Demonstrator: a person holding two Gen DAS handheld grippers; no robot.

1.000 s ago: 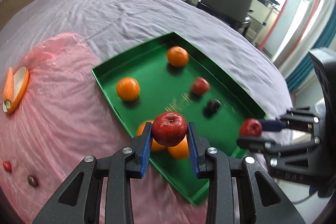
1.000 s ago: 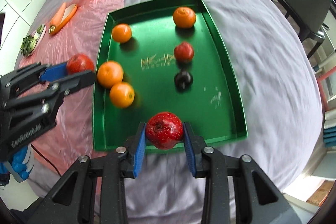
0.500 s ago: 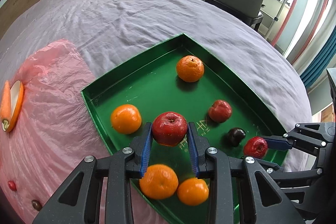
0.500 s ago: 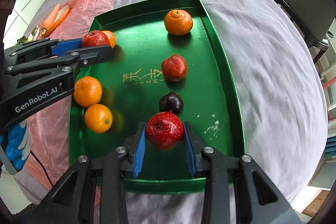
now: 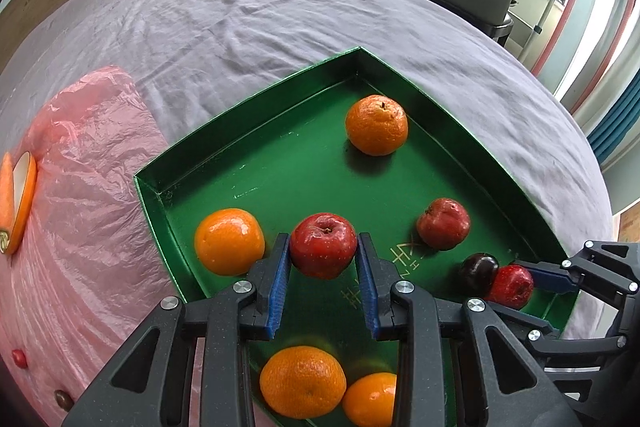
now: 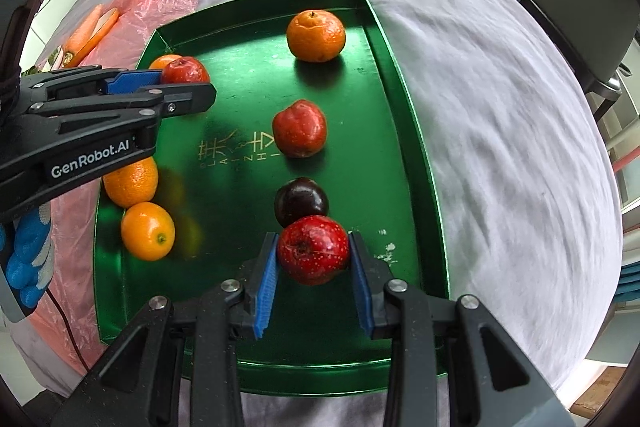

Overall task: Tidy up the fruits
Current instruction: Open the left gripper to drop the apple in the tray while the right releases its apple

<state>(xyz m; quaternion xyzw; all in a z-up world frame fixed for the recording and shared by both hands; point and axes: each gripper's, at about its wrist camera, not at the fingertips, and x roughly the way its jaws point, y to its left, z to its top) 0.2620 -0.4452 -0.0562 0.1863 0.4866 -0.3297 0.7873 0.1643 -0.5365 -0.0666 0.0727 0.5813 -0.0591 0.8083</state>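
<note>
Red apples fill both claws over the shallow green metal tray [image 6: 404,115]: left claw [image 5: 323,269] grips one [image 5: 323,251] beside an orange [image 5: 229,241]; right claw [image 6: 313,265] grips another [image 6: 313,254] against the dark plum [image 6: 301,201]. I'd lower gently, open slowly.

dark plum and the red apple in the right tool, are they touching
Cannot tell. In the right wrist view the red apple in the right tool overlaps the dark plum with no gap showing, but the apple may be above it.
</note>
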